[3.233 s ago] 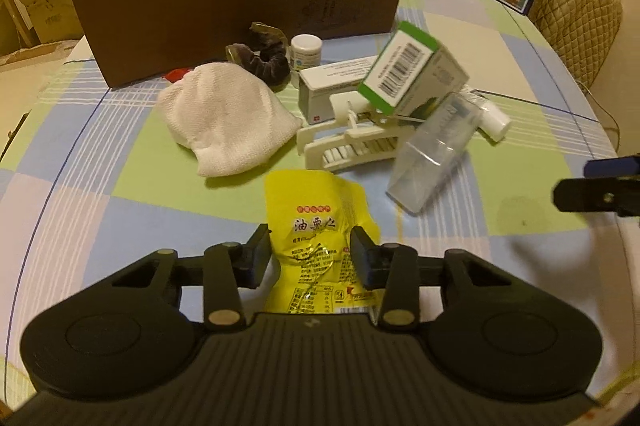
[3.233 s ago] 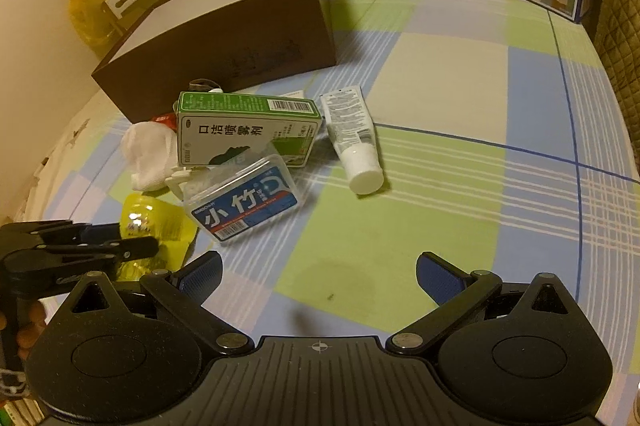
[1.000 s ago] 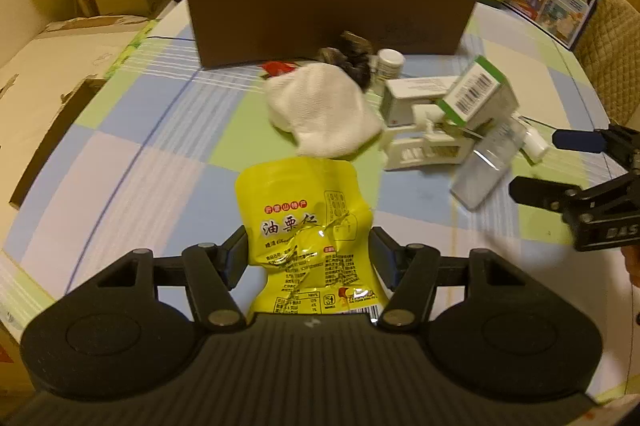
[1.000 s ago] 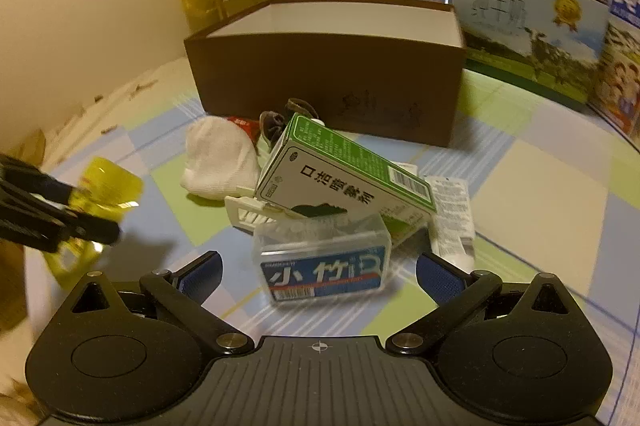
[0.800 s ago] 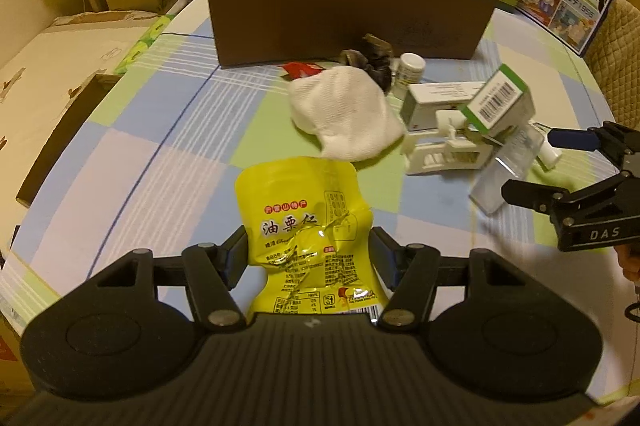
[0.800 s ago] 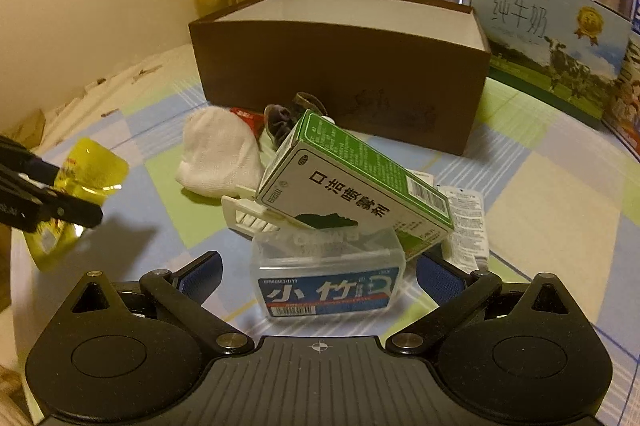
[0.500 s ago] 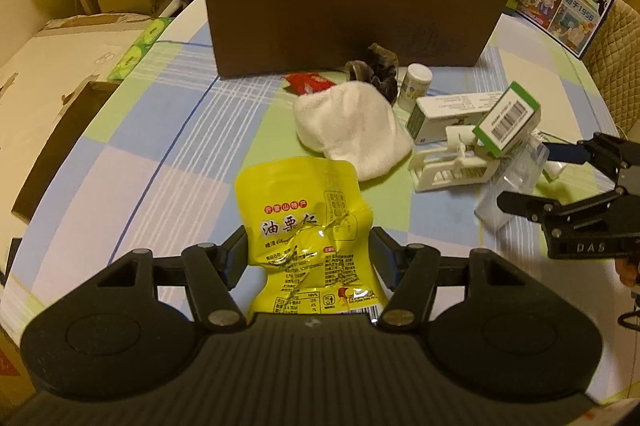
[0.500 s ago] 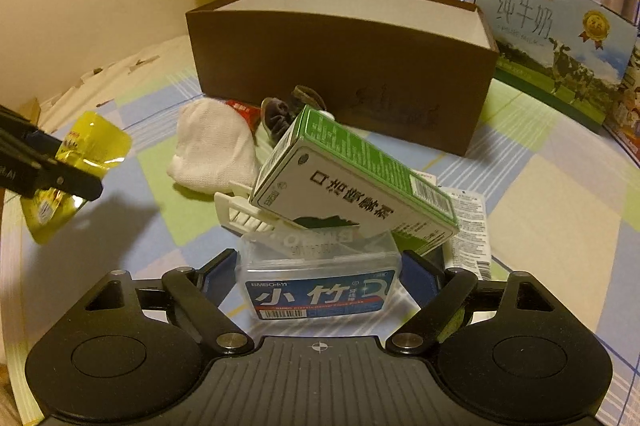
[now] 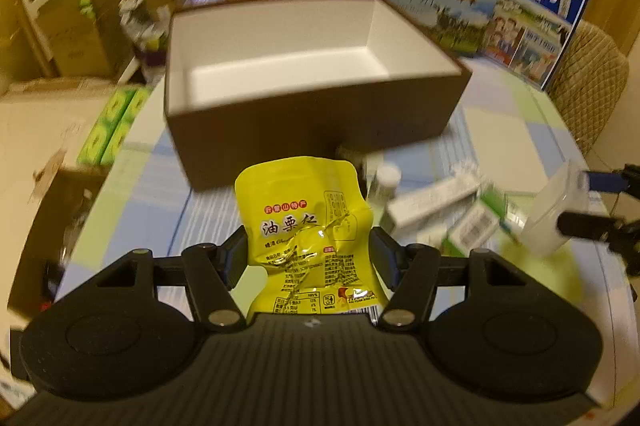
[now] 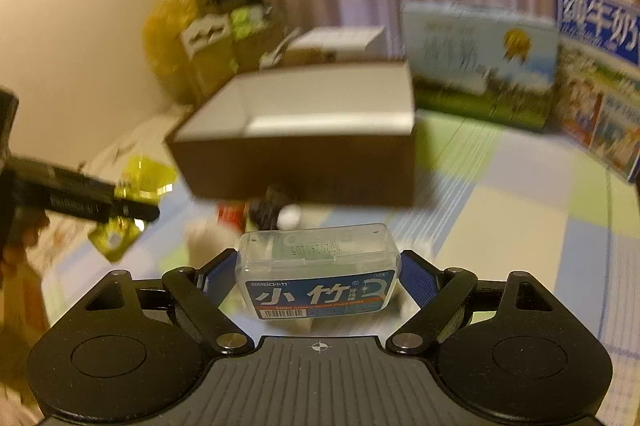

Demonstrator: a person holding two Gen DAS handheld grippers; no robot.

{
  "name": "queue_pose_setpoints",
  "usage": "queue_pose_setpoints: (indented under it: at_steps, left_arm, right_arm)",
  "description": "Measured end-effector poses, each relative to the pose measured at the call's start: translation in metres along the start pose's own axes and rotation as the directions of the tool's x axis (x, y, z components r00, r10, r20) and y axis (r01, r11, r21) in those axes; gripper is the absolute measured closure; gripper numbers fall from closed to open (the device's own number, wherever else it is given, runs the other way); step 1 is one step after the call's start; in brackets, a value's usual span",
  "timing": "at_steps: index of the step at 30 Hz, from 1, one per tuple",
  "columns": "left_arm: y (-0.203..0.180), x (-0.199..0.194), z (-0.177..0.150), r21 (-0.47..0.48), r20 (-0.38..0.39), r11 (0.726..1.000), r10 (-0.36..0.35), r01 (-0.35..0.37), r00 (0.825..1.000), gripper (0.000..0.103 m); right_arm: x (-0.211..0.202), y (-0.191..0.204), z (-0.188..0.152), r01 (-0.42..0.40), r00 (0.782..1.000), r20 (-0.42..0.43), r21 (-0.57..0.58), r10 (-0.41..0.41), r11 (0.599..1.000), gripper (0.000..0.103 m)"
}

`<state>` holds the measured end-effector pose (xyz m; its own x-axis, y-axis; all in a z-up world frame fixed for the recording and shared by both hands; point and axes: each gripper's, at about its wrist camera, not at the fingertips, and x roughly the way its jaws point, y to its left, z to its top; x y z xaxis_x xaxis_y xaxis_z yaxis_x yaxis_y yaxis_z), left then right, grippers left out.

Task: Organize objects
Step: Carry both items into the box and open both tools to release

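"油栗仁" is printed in red on the yellow snack packet (image 9: 304,222). "小竹" and "BMBO小竹" are printed on the blue label of the clear plastic case (image 10: 318,276), above a barcode. "纯牛奶" is written on the blue milk carton (image 9: 536,17).

glossy foil-like yellow pouch (image 9: 304,222), clear plastic case (image 10: 318,272), prob. matt cardboard box (image 9: 312,113).

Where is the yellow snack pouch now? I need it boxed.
The yellow snack pouch is clamped in the left tool, lifted off the table just in front of the open brown box.
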<state>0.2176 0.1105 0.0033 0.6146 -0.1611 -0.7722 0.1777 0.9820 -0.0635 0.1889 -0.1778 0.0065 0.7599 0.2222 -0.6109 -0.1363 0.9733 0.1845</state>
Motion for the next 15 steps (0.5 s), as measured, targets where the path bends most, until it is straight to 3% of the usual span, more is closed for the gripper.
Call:
queue_pose_setpoints:
  at_steps: [9, 15]
  left_arm:
    - [0.015, 0.027, 0.08, 0.035, 0.095, 0.999, -0.018, 0.015, 0.995, 0.044]
    - [0.029, 0.06, 0.131, 0.033, 0.116, 0.999, 0.0, -0.004, 0.993, 0.044]
  right_arm:
    - [0.053, 0.001, 0.078, 0.042, 0.994, 0.097, 0.028, -0.045, 0.999, 0.02]
    - [0.111, 0.0, 0.119, 0.041, 0.994, 0.098, 0.04, -0.045, 0.998, 0.02]
